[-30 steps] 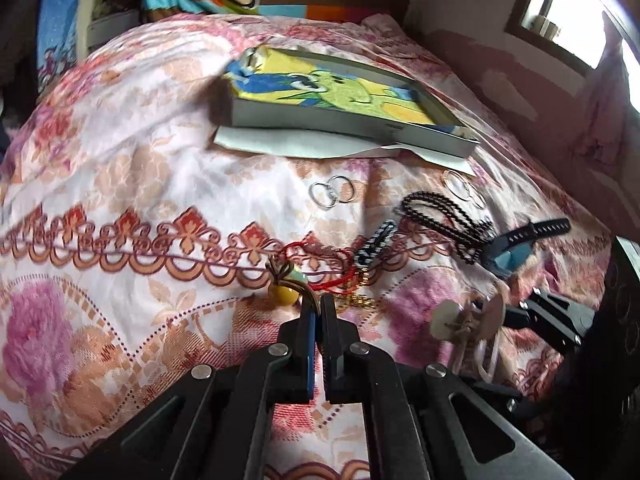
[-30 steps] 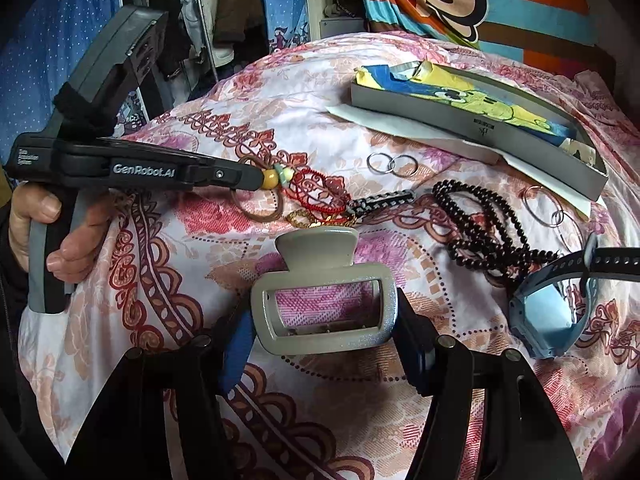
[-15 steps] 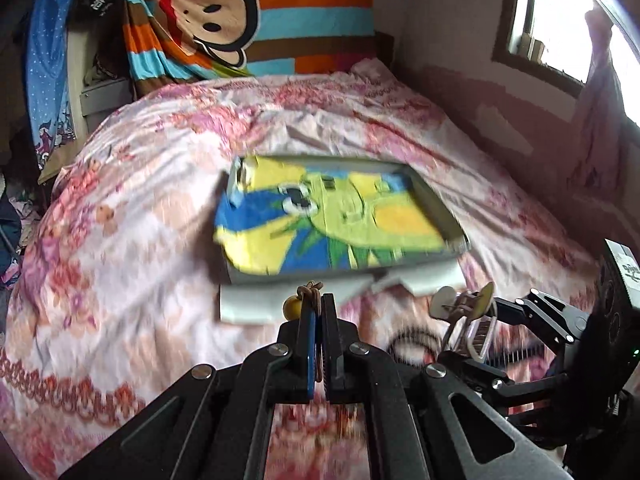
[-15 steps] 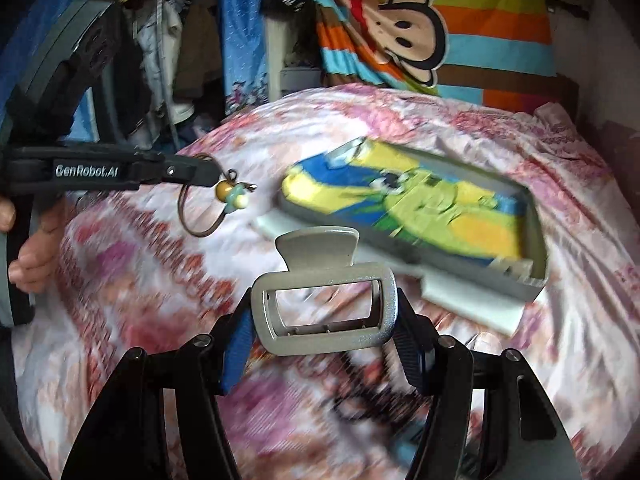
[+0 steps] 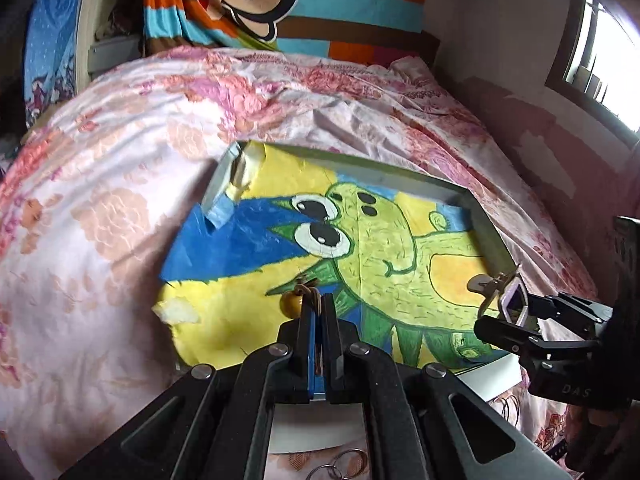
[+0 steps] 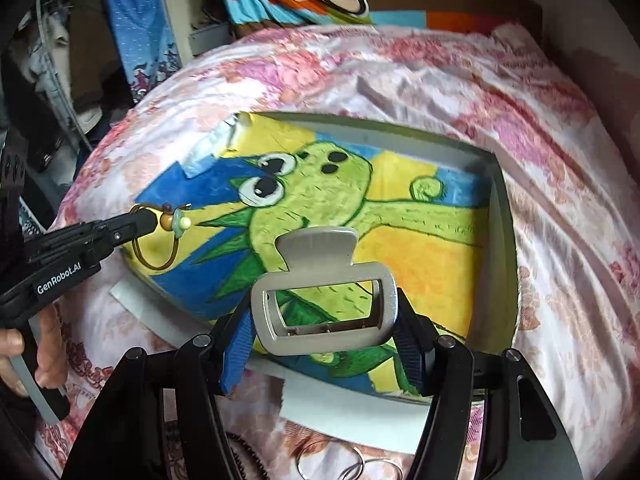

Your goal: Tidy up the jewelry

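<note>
A shallow grey box (image 5: 486,232) (image 6: 500,240), lined with a yellow, blue and green cartoon drawing, lies on the flowered bedspread. My left gripper (image 5: 317,300) (image 6: 150,220) is shut on a brown cord bracelet with a yellow bead (image 5: 290,305) (image 6: 166,222), hanging over the box's near left part. My right gripper (image 6: 326,320) (image 5: 508,312) is shut on a beige hair claw clip (image 6: 324,300) (image 5: 504,300), held above the box's near right part.
Silver rings (image 5: 344,464) (image 6: 344,462) and dark beads (image 6: 244,456) lie on the bedspread in front of the box. A white sheet (image 6: 348,416) sticks out from under the box. A striped monkey-print cushion (image 5: 280,4) stands at the bed's head. A window (image 5: 600,56) is at right.
Both grippers moved from the loose jewelry toward the grey box, carrying the bracelet and the claw clip. The box now fills both views; most loose jewelry has dropped out of view.
</note>
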{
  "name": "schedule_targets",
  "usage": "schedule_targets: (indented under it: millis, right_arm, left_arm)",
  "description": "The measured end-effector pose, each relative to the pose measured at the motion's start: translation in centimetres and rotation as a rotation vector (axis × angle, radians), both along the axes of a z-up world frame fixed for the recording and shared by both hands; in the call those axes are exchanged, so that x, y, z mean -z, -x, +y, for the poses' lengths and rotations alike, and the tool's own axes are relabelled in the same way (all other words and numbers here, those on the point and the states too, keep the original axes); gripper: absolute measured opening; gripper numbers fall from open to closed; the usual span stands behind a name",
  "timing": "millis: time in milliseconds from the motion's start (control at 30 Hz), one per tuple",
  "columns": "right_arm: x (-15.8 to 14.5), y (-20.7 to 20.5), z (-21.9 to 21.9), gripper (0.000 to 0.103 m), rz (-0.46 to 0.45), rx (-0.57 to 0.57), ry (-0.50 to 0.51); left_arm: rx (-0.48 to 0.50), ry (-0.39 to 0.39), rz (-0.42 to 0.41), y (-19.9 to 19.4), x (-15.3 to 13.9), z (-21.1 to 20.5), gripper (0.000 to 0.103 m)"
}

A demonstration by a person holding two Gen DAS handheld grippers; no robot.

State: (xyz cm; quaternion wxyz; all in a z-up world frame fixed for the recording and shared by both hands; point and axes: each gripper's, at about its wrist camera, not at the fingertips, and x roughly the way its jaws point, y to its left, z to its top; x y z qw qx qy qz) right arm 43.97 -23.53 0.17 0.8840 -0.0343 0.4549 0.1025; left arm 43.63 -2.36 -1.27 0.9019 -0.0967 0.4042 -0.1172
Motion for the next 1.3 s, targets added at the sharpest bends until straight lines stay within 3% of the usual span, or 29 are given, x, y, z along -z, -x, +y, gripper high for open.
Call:
schedule_targets:
  millis: [133,333,400,467,567,600,667,700,733,933,1300]
  right_arm:
    - [2.5,-0.2,-0.3,0.058,0.042,0.007,0.005]
    - [4.0,-0.3,-0.6,0.059,0.063,0.015,0.01]
    - [3.6,0.1,-0.9,0.066,0.043,0.02,0.011]
    - [2.9,0.6,-1.1,0.08,0.018,0.026,0.014]
    - [1.8,1.4,-1.4,0.082,-0.011,0.033,0.018]
    - [1.3,1.8,-1.5,0.084,-0.026,0.036,0.022]
    - [0.2,2.6,-1.7,0.094,-0.058,0.042,0.033]
    - [-0.4,3.0,-1.8,0.094,-0.067,0.058,0.039]
    - [-1.0,3.5,-1.9,0.095,-0.085,0.062,0.052]
    - [-4.5,6.0,-3.0,0.097,-0.17,0.118,0.094]
    - [-9.4,18.8,-4.6,0.101,-0.453,0.133,-0.065]
  left_arm:
    - [0.001,-0.012,0.027,0.0,1.2,-0.4,0.003]
    - [0.025,0.001,0.073,0.1,1.7,-0.8,0.003]
    - [0.03,0.011,0.083,0.3,1.6,-0.7,0.004]
    - [0.035,0.021,0.084,0.7,1.4,-0.8,0.011]
    - [0.043,0.034,0.058,1.7,0.5,-0.8,0.022]
    - [0.046,0.038,0.051,2.0,0.2,-0.8,0.028]
    - [0.039,0.049,0.028,2.9,-0.7,-0.6,0.051]
    - [0.021,0.05,0.009,3.5,-1.3,-0.4,0.079]
    - [-0.006,0.048,-0.021,4.2,-2.0,-0.2,0.09]
    - [-0.02,0.076,-0.084,6.7,-5.4,0.8,0.09]
    - [-0.115,0.065,-0.34,18.1,-10.1,2.9,0.103]
